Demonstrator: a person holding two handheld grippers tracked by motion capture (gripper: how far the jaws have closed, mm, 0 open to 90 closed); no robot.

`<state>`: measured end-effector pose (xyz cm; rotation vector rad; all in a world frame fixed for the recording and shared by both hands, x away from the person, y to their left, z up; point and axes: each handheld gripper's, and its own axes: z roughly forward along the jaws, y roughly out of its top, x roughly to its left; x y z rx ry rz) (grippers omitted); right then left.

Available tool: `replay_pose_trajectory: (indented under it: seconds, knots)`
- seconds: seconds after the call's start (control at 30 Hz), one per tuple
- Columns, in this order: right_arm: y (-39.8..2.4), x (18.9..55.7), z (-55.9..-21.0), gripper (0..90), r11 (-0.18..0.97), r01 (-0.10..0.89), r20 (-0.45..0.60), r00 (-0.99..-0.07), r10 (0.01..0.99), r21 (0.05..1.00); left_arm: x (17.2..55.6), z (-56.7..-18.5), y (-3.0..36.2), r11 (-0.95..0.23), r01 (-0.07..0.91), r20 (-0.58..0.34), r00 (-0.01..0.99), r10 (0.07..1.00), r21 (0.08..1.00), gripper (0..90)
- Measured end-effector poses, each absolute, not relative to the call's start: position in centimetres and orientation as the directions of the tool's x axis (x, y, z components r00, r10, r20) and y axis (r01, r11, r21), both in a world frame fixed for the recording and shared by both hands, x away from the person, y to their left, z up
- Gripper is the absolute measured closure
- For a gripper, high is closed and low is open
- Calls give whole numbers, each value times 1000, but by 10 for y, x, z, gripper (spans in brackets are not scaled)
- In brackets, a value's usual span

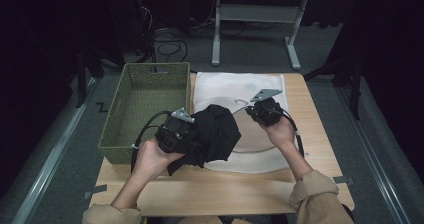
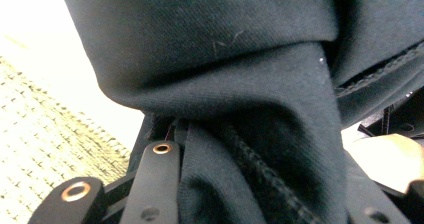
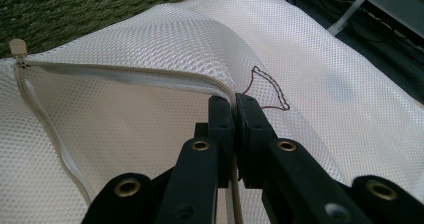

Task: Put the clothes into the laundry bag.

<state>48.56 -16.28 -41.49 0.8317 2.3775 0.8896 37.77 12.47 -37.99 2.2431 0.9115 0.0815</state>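
Note:
A bunched black garment [image 1: 216, 133] hangs from my left gripper [image 1: 192, 136], whose jaws are shut on its folds; up close the black cloth [image 2: 240, 109] bulges over the jaws. A white mesh laundry bag [image 1: 235, 86] lies flat on the table. My right gripper [image 1: 248, 110] is shut on the bag's upper zipper edge [image 3: 200, 81] and holds it lifted, so the bag's mouth gapes. The zipper pull [image 3: 16, 47] sits at the far end of the opening. The garment hangs just left of the lifted edge.
A green woven basket [image 1: 131, 129] stands at the table's left side, touching the bag's left border. Bare wooden table [image 1: 210, 189] runs along the near edge. Behind the table are a desk frame [image 1: 250, 14] and floor cables.

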Motion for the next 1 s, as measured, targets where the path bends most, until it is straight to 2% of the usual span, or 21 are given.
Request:
replay_pose_trajectory:
  seconds: [1.0]
  knots:
    - [-161,484,-413,870,604,373,-201,-711,674,704,372,-405,90,-526,589,-223,768,600,613,627]
